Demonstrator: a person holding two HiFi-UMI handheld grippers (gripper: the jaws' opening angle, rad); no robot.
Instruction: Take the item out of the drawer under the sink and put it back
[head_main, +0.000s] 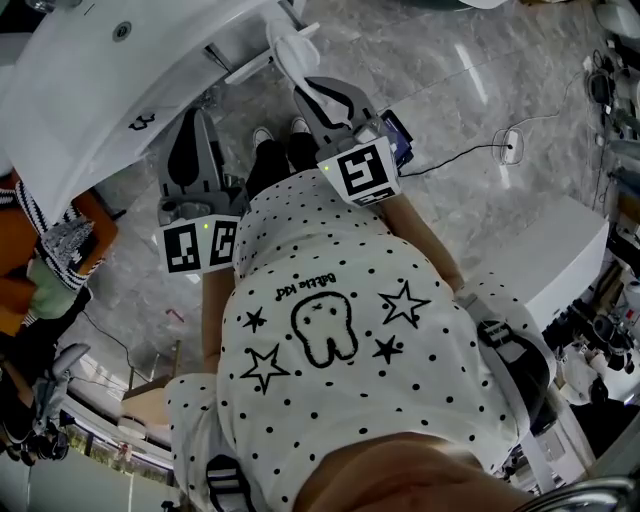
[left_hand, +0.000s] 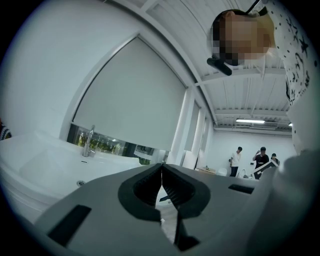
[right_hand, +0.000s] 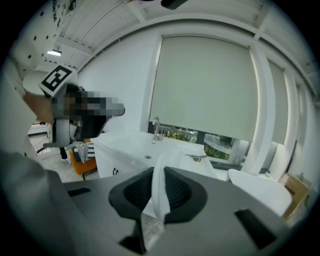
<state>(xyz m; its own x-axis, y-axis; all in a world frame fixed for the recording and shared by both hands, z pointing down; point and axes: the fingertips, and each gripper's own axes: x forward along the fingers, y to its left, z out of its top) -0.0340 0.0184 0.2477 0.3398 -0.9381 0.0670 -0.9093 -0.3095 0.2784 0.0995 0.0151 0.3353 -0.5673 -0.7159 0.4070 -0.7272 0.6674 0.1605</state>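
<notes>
A thin, white, sheet-like item (right_hand: 159, 182) is pinched edge-on between the ribbed black pads of the grey right gripper (right_hand: 161, 197) near the smooth white sink (right_hand: 131, 145), while the left gripper's (left_hand: 161, 186) jaws are pressed together on nothing.

Looks like a bathroom showroom: white sink (right_hand: 131, 146), faucet (right_hand: 156, 128), marble floor (head_main: 480, 90).

The sink (left_hand: 45, 167) stands ahead-left of the left gripper (left_hand: 161, 170); the item (right_hand: 159, 195) sits between the right gripper's (right_hand: 161, 175) jaws.
</notes>
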